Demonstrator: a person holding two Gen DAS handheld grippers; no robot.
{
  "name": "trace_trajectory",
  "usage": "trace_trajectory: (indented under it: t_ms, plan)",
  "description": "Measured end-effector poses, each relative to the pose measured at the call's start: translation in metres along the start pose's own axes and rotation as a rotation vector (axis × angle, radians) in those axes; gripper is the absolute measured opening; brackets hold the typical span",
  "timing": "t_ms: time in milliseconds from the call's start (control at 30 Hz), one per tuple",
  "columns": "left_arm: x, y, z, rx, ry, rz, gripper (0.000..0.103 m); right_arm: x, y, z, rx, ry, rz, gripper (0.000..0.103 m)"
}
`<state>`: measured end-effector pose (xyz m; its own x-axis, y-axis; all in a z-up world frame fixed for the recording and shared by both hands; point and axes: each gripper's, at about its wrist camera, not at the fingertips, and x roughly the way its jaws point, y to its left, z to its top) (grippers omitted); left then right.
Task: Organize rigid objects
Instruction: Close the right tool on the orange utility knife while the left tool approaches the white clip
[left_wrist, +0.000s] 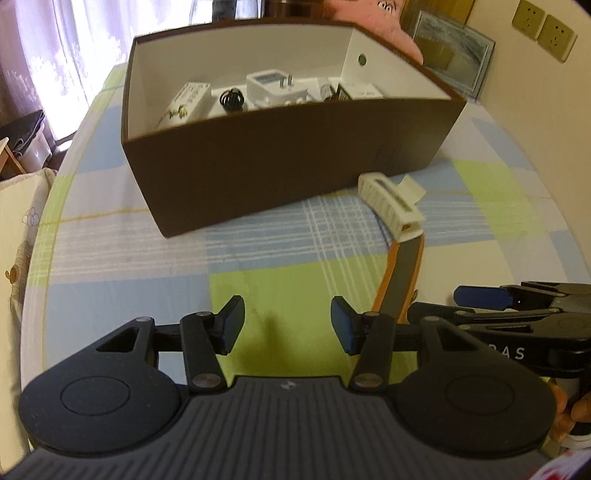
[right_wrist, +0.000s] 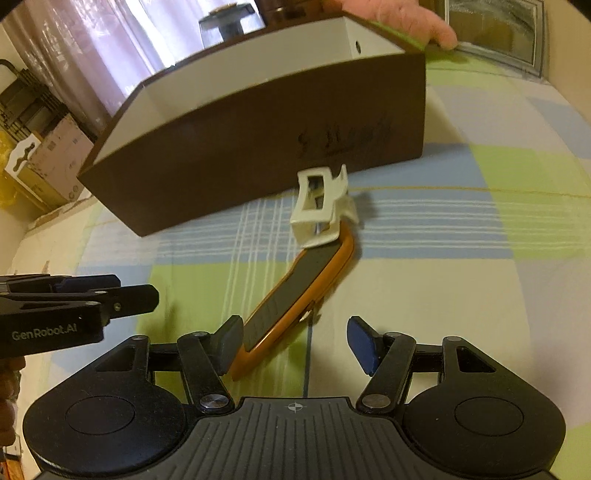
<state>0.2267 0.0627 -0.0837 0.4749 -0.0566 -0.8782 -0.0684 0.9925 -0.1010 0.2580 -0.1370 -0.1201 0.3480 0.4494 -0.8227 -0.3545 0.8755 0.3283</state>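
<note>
A brown box (left_wrist: 280, 155) with a white inside stands on the checked cloth and holds several small items, among them a white timer (left_wrist: 273, 86) and a small white carton (left_wrist: 184, 103). It also shows in the right wrist view (right_wrist: 258, 147). An orange and grey peeler with a white head (right_wrist: 295, 280) lies in front of the box, also in the left wrist view (left_wrist: 400, 273). My right gripper (right_wrist: 295, 343) is open, its left pad (right_wrist: 231, 341) by the handle's near end. My left gripper (left_wrist: 286, 326) is open and empty over the cloth.
The checked green, blue and white cloth (left_wrist: 110, 240) covers the surface. A pink plush (left_wrist: 369, 22) and a framed picture (left_wrist: 450, 51) lie behind the box. Curtains (left_wrist: 55, 48) and cartons (right_wrist: 48, 155) are at the left.
</note>
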Motion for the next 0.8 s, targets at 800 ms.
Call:
trace_trajectory:
  t_ms: [800]
  plan:
    - [0.039,0.011,0.010,0.035,0.058,-0.005,0.047,0.047,0.033,0.016,-0.021,-0.012,-0.207,0.044]
